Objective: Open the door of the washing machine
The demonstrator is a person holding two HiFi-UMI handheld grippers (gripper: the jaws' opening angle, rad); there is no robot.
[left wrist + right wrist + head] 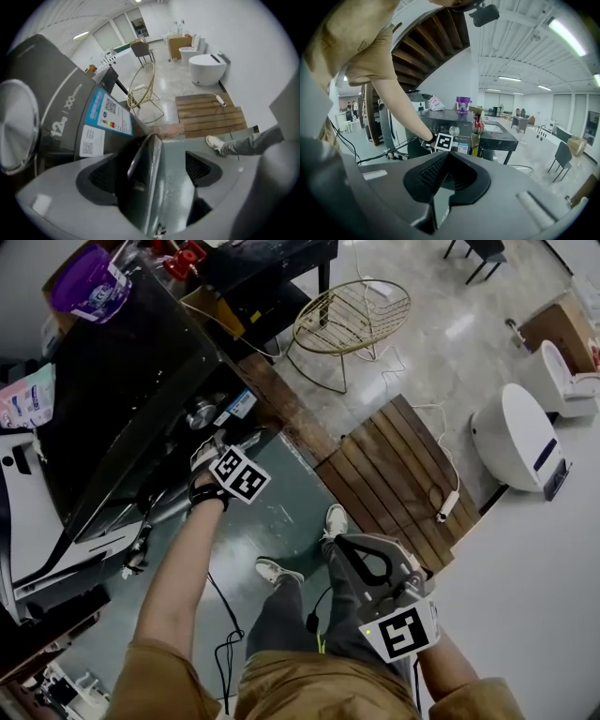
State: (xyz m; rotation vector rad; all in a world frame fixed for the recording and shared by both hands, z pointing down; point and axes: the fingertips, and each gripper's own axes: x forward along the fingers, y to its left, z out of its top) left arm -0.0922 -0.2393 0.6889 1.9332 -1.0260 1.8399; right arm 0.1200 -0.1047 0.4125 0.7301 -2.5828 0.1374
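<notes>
The left gripper's (161, 159) jaws stand spread, pinching nothing; the green floor (176, 187) shows in the gap between them. They point steeply down just in front of the washing machine (61, 93). The door (16, 126), with its round window, sits on the machine's front. It shows at the left edge of the left gripper view, beside the jaws and not between them. Whether a jaw touches the door cannot be told. A blue label (105, 115) is stuck on the machine's front, above the jaws in that view.

From the head view the left gripper (211, 457) hangs just below the machine's knob (202, 413), close against the front of the washing machine (122, 381).

The right gripper's (445, 161) jaws are pressed together, with nothing between them. The right gripper (345, 545) is held well away from the machine, out past the person's shoe (333, 519), and its own view looks back at the machine's front (440, 123).

A purple tub (89, 287) stands on top of the machine. A black worktop (497, 138) stands just beside the machine. A wire chair (352, 315) stands beyond the machine's corner. A wooden slat platform (394, 474) lies on the floor in front of the machine, past the green strip. A white rounded unit (516, 437) sits farther off, on the platform's far side from the machine.
</notes>
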